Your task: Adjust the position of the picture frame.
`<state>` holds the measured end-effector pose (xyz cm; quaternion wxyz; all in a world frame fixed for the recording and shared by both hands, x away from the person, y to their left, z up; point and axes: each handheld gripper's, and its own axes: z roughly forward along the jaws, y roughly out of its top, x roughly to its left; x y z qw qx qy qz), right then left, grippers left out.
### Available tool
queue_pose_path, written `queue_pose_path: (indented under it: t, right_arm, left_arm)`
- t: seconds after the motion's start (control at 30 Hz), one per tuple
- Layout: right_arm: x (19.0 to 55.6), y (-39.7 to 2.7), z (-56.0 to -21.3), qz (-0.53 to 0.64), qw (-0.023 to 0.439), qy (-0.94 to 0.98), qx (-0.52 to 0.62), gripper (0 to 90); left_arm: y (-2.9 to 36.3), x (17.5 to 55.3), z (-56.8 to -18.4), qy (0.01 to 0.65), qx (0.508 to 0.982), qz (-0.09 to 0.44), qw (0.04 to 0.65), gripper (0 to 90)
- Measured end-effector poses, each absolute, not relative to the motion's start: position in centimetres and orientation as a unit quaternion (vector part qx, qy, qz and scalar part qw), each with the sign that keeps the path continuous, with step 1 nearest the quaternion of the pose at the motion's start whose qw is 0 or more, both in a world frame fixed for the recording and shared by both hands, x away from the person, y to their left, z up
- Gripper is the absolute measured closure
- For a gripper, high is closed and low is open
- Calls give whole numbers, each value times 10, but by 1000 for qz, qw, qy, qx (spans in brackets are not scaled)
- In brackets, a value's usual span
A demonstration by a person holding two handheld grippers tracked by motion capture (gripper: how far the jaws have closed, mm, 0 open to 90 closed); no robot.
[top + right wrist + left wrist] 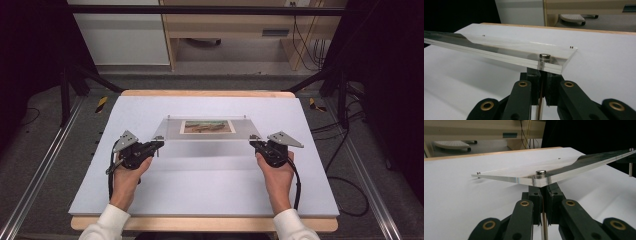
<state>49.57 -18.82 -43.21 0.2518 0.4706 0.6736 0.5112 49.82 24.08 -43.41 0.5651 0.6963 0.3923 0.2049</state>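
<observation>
A person held a clear acrylic picture frame (207,131) above the white-covered counter (200,185), one claw at each near corner. The left claw (159,143) was clamped together under the frame's near left corner, and the right claw (254,141) was clamped the same way under the near right corner. In the left gripper view, the left claw (543,195) had its black jaws drawn together just below a silver corner bolt (540,172), apparently gripping the bolt's leg beneath the clear sheet. The right gripper view showed a matching hold: the right claw (543,76) closed beneath a second corner bolt (544,56) that ran through the thickness of the frame.

The frame was tilted, its near edge raised off the counter while its far corners sat low, close to the white surface; whether they touched it could not be told. A small landscape print (207,126) lay sandwiched between the clear sheets at the middle of the frame. The person's left hand (126,172) and right hand (278,172) came in from the near edge of the counter in white sleeves, well apart, with a cable trailing from each gripper.
</observation>
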Motion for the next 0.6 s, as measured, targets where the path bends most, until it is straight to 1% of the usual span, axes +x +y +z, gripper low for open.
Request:
queue_pose_path:
  t: [0.4, 0.6]
  right_arm:
    - [492, -184, -439, 503, 249, 680, 472, 845]
    - [487, -184, -446, 501, 234, 683, 477, 848]
  left_arm:
    - [244, 496, -443, 401, 704, 196, 552, 838]
    - [243, 490, -450, 409, 710, 198, 538, 841]
